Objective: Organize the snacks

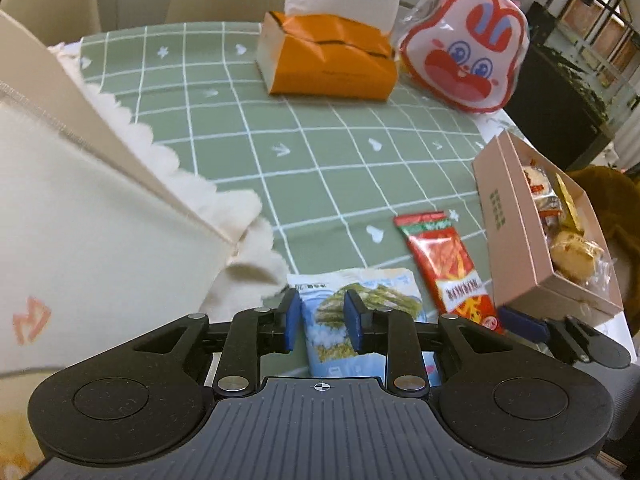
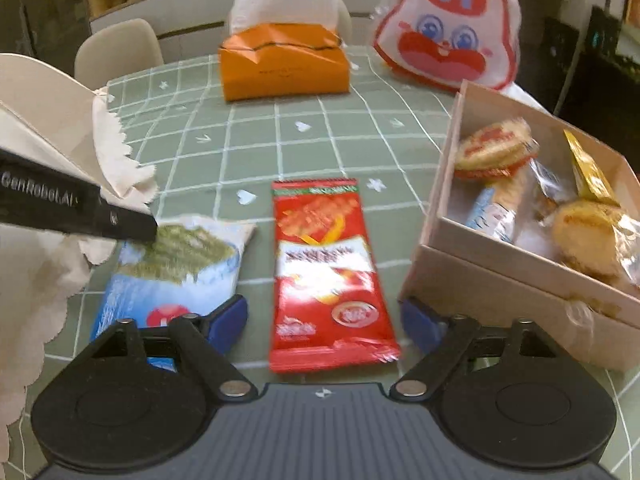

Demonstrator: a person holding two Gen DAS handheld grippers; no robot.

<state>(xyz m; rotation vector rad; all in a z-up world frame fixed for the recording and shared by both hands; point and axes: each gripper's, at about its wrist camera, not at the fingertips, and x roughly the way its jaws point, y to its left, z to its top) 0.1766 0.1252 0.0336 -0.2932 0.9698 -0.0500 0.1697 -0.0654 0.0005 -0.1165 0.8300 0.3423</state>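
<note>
**Two packets left to go in the box**

The table (image 2: 312, 136) has a green cloth with white squares. On the far side sit an orange tissue box (image 2: 284, 66) and a big rabbit bag (image 2: 448, 36). On the left a cream cloth bag (image 1: 80, 216) lies partly over the table edge.

On the right is the box (image 2: 500, 276), open at the top. It already holds some wrapped snacks: round cakes, a yellow packet and a blue and white one.

Two snacks are not in the box yet. The red packet (image 2: 324, 276) lies flat in the middle of the near side, just left of the box. The blue packet (image 2: 176, 276) lies to the left of the red one, with one corner touching the cloth bag.

The right gripper (image 2: 324, 320) hangs over the near end of the red packet. Its jaws stand wide, one on each side of the packet, and do not press on it. It holds nothing.

The left gripper (image 1: 322, 322) is over the blue packet (image 1: 356, 312). Its jaws are only a little apart, and they frame the far part of the packet. I cannot tell if they pinch it or just hover above it.

So I think the step in hand is picking up these last two snacks. Next, the right gripper needs to go lower, close on the red packet, lift it and carry it right, over the box wall. The packet is thin and flat, so it could slip.
</note>
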